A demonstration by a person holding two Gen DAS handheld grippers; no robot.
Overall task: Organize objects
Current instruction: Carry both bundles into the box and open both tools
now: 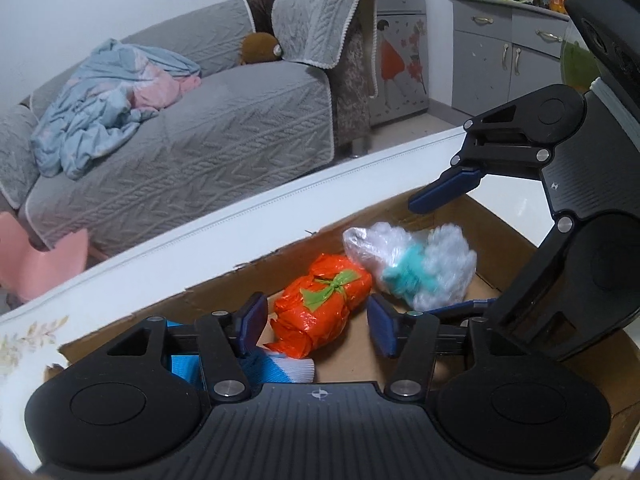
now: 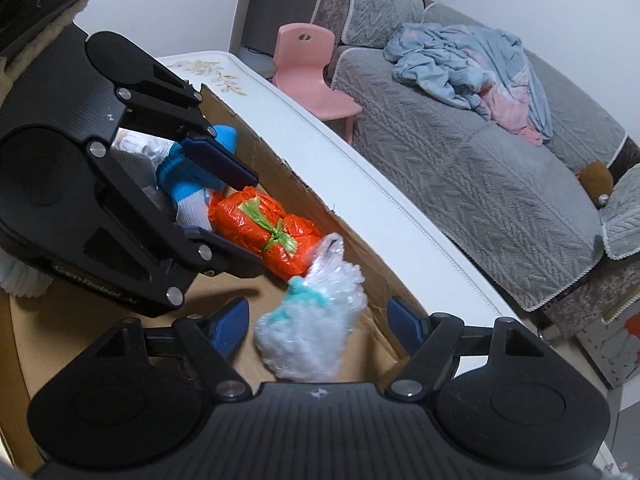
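Note:
An open cardboard box point(image 1: 352, 364) sits on a white table point(image 1: 224, 236). In it lie an orange plastic bundle point(image 1: 324, 308) tied with green, a clear plastic bundle point(image 1: 424, 268) tied with teal, and a blue-and-white sock point(image 1: 280, 364). My left gripper point(image 1: 316, 326) straddles the orange bundle, open, with its pads just off it. In the right wrist view my right gripper point(image 2: 316, 324) stands open around the clear bundle point(image 2: 316, 332), gaps showing on both sides. There the left gripper point(image 2: 256, 222) reaches in from the left over the orange bundle point(image 2: 276, 236) and the sock point(image 2: 184, 188).
The box wall point(image 2: 280, 168) rises just beyond the bundles, along the table's far edge point(image 2: 360, 168). Past it are a grey sofa point(image 1: 192, 136) with a blue-pink blanket point(image 1: 104, 100), a pink chair point(image 2: 308, 68) and grey cabinets point(image 1: 500, 52). More pale cloth point(image 2: 136, 156) lies deeper in the box.

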